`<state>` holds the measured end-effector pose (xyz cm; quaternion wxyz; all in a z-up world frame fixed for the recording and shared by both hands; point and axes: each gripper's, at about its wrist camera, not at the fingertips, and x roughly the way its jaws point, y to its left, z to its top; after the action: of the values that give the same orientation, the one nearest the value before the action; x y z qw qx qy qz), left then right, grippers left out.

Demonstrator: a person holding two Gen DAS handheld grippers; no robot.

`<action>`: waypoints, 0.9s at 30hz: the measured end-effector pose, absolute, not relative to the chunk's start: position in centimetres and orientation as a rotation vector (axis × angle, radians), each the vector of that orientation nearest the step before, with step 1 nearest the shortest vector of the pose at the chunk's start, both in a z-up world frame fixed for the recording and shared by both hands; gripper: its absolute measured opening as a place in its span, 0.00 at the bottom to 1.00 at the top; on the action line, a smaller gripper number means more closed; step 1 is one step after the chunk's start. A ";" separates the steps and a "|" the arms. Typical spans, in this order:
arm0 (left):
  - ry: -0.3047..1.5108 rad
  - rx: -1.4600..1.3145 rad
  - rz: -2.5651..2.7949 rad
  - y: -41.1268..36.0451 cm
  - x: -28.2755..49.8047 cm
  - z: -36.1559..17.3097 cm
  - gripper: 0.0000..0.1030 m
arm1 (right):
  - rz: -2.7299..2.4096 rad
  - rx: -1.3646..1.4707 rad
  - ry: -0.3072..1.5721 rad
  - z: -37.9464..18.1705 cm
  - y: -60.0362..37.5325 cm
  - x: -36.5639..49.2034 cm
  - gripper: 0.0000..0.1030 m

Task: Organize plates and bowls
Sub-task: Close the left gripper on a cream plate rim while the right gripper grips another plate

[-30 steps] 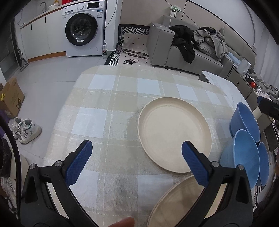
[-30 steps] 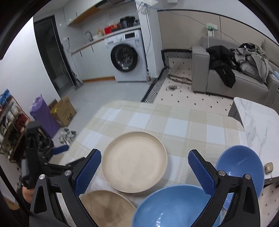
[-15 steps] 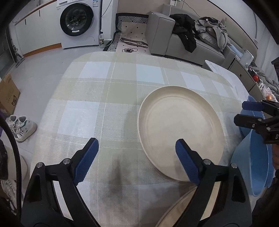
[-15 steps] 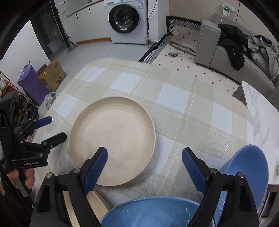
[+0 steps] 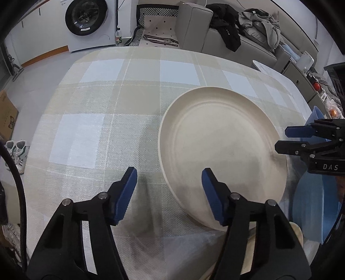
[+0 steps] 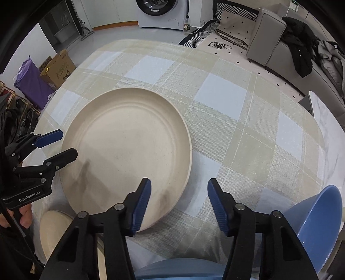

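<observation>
Left gripper (image 5: 169,189) straddled the cream plate's (image 5: 222,148) near-left rim, jaws closing, pads not yet pressing. Right gripper (image 6: 179,202) straddled its near-right rim likewise, unclenched but closing. Lay flat on the checked tablecloth (image 6: 237,120). Close by: a second cream plate (image 6: 54,232) at the near edge, blue bowls (image 6: 314,224) to the right. Beyond the table: washing machine (image 5: 86,19), grey sofa (image 5: 215,36) draped with clothes.

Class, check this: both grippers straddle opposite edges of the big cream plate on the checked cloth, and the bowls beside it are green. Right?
One slip: the bowls are blue, not green, as the right wrist view shows. The rest holds: the left gripper and right gripper, jaws closing, straddle opposite edges of the cream plate on the checked cloth.
</observation>
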<state>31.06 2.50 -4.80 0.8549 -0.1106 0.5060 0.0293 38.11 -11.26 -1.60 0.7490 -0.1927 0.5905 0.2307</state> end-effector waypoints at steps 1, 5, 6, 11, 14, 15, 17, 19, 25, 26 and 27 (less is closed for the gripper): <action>1.066 -0.229 0.060 2.4 31.0 -4.9 0.50 | 0.504 -0.424 1.296 -1.7 -11.2 38.1 0.49; 1.069 -0.221 0.053 2.2 31.2 -5.1 0.37 | 0.509 -0.431 1.307 -2.1 -11.2 38.2 0.40; 1.069 -0.221 0.052 2.2 31.2 -5.1 0.33 | 0.511 -0.431 1.308 -2.2 -11.2 38.1 0.38; 1.070 -0.188 0.046 1.6 31.2 -5.3 0.19 | 0.498 -0.453 1.303 -2.5 -11.1 38.0 0.25; 1.059 -0.173 0.055 1.4 31.1 -5.4 0.16 | 0.497 -0.468 1.297 -2.7 -10.9 37.8 0.16; 1.058 -0.172 0.058 1.4 31.0 -5.3 0.16 | 0.494 -0.477 1.290 -2.8 -10.8 37.7 0.16; 1.054 -0.161 0.064 1.2 30.9 -5.3 0.16 | 0.492 -0.486 1.277 -2.8 -10.6 37.5 0.16; 1.045 -0.157 0.067 1.2 30.7 -5.1 0.16 | 0.489 -0.487 1.271 -2.8 -10.6 37.4 0.16; 1.019 -0.164 0.079 1.4 30.0 -4.1 0.16 | 0.494 -0.482 1.228 -1.6 -10.4 36.8 0.16; 1.013 -0.167 0.080 1.5 29.9 -3.8 0.16 | 0.497 -0.479 1.221 -1.3 -10.4 36.7 0.16; 1.005 -0.169 0.081 1.6 29.7 -3.4 0.16 | 0.499 -0.477 1.213 -1.0 -10.4 36.6 0.16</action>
<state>29.69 1.59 -3.45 0.8721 -0.0807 0.4810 0.0388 36.62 -10.44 -1.01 0.7663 -0.2198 0.5583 0.2298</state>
